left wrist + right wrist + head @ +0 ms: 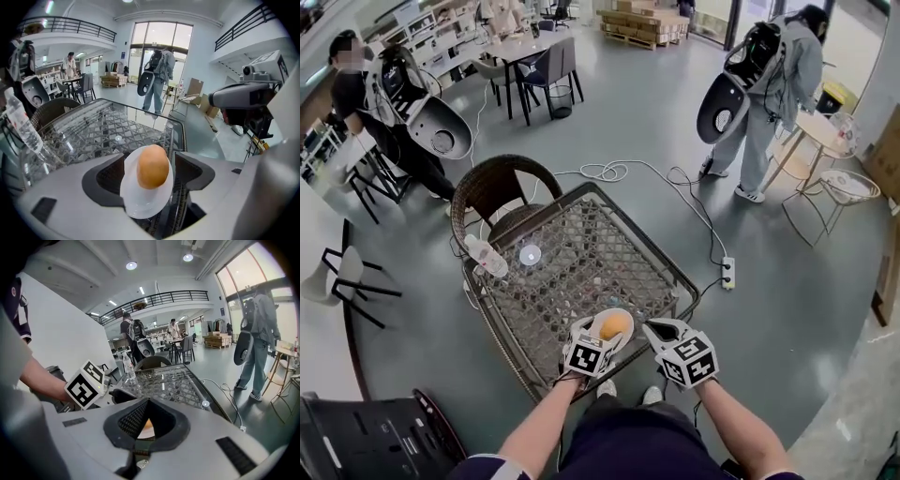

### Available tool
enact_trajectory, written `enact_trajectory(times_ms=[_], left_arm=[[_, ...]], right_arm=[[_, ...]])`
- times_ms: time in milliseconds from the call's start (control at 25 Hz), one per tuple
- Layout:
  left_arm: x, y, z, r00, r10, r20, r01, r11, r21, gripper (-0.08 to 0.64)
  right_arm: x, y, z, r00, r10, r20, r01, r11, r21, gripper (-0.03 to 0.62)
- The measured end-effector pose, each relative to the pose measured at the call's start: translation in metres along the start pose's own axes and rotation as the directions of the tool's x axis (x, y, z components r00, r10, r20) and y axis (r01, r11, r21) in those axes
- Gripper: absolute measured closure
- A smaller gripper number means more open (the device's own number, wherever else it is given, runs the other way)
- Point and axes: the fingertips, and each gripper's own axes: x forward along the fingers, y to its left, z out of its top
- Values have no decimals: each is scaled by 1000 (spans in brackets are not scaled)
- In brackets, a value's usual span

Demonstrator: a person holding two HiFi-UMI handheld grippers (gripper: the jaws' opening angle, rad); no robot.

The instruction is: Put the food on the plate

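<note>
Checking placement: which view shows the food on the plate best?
The left gripper view: the orange-brown food sits close and whole on the white plate. The head view shows it small; the right gripper view only a sliver.

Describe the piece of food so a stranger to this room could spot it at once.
Find the glass-topped wicker table on the grey floor, then the small white plate at its near edge. The food is the smooth, orange-brown, egg-shaped lump on that plate; the table's other things, a clear plastic bottle and a small round cap, are pale and lie farther off.
</note>
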Motion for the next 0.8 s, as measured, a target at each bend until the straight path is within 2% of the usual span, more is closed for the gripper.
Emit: enact_trajectory(times_ms=[160, 280, 360, 480, 600, 800], left_arm=[[-33, -2, 33, 993, 9, 119, -10, 1000, 14, 235], [-61, -15, 59, 975, -39, 220, 32, 999, 35, 236], [-81, -22, 77, 956, -61, 288, 51, 998, 43, 252], [-111, -32, 102, 926, -60, 372, 35, 997, 72, 353], [-136, -42, 122, 896, -69, 439, 28, 995, 101, 412], [-173, -66, 158, 831, -113, 545, 58, 991, 117, 484]], right_arm=[[-9, 1, 25, 996, 28, 83, -30, 999, 18, 589], [-21, 8, 53, 981, 82, 178, -86, 996, 15, 589], [-30, 10, 72, 969, 93, 229, -97, 995, 5, 589], [-42, 12, 95, 951, 95, 294, -99, 995, -3, 589], [-51, 16, 115, 934, 90, 347, -91, 996, -15, 589], [-68, 24, 143, 908, 93, 409, -73, 995, -65, 589]])
